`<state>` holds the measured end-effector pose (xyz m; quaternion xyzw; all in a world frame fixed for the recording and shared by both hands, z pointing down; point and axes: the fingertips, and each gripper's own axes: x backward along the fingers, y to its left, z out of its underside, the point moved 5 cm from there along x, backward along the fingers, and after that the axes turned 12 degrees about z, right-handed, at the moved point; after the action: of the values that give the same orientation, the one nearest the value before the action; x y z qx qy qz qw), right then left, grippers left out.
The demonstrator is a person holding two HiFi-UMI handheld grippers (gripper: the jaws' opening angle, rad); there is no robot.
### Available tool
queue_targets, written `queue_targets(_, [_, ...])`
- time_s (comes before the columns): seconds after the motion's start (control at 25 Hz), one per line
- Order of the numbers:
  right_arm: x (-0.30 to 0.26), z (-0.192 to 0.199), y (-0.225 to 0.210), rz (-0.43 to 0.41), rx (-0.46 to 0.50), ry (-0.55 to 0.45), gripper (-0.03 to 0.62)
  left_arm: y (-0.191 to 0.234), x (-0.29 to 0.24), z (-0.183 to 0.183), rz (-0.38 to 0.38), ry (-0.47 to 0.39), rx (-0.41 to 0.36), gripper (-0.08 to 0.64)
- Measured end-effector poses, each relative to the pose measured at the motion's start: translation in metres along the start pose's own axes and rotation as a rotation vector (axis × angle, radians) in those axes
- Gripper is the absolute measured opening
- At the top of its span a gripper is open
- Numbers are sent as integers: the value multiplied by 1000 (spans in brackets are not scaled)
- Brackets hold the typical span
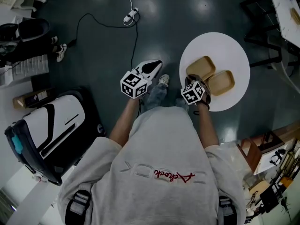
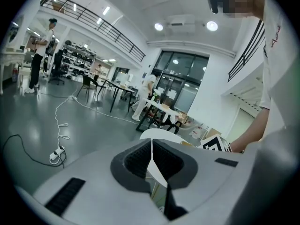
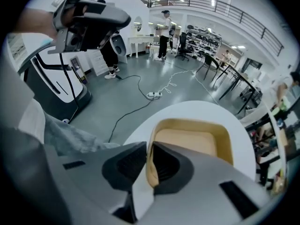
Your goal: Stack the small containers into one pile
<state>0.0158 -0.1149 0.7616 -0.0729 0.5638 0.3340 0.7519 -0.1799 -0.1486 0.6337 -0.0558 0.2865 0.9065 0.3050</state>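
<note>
Right gripper [image 3: 146, 149] found pointing steeply down over the near edge of the round white table [image 1: 229, 50]. Its jaws are drawn almost together, with the near rim wall of a shallow tan container [image 3: 190, 142] pinched between the pads. This is judged a grip on that rim, with nothing else in the jaws. Held container lies flat on the table, directly ahead of the jaws, its floor running away from them toward the table's middle. Whether the rim held is a long or a short side cannot be settled. Head view shows a second tan container [image 1: 220, 82] of the same kind, also flat on the table, just beside the first and toward the table's right edge. Whether the two rims touch cannot be told. Both lie slantwise to the table's near edge, their long axes looking roughly parallel. Neither is yet stacked. Coming move, as judged: lift the held container clear, carry it sideways to the right and settle it square into the second, with little turning likely needed. Right gripper is plainly the nearer tool. Left gripper [image 2: 151, 149] hangs off the table's left edge over the floor, well apart from both containers, its jaws closed on each other and empty.
</note>
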Motion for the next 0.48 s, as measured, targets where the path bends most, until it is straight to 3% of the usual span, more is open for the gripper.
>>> queue_targets(0.48, [13, -18, -7, 60, 49, -64, 35, 0, -6, -9, 17, 5, -25, 18])
